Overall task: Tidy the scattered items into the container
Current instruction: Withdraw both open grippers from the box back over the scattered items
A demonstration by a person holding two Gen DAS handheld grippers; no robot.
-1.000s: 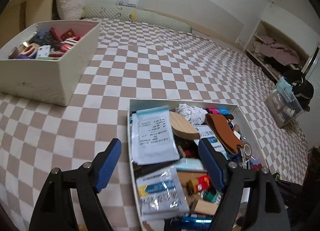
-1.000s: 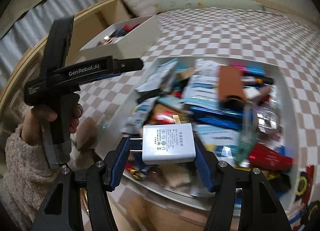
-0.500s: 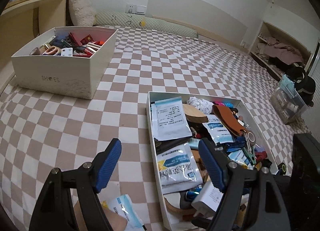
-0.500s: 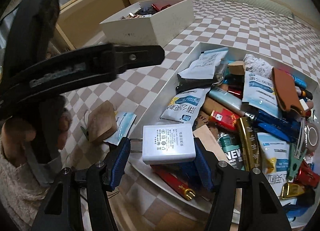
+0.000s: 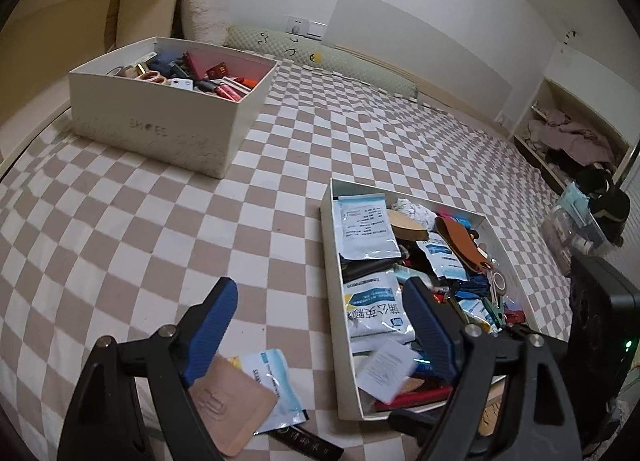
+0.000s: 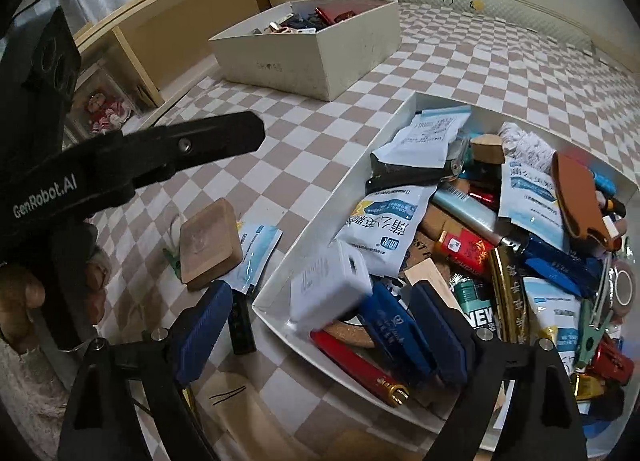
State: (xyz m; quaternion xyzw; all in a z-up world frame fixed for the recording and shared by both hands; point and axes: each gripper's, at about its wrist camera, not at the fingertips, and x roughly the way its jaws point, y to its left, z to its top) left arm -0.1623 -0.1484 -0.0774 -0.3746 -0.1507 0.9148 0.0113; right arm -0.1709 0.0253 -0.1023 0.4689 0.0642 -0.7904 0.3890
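Released white charger, tilted, blurred

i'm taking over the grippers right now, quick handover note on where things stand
Right gripper: open, holding nothing. The white charger is off its pads, at the near corner of the tray, blurred, apparently dropping in.
Left gripper: open, holding nothing, above the checkered bed.
Done: tray already heaped with items; charger going in.
Left: beside the tray lie a wooden block, a blue-white sachet partly under it, and a black stick. The white box farther back also holds items.
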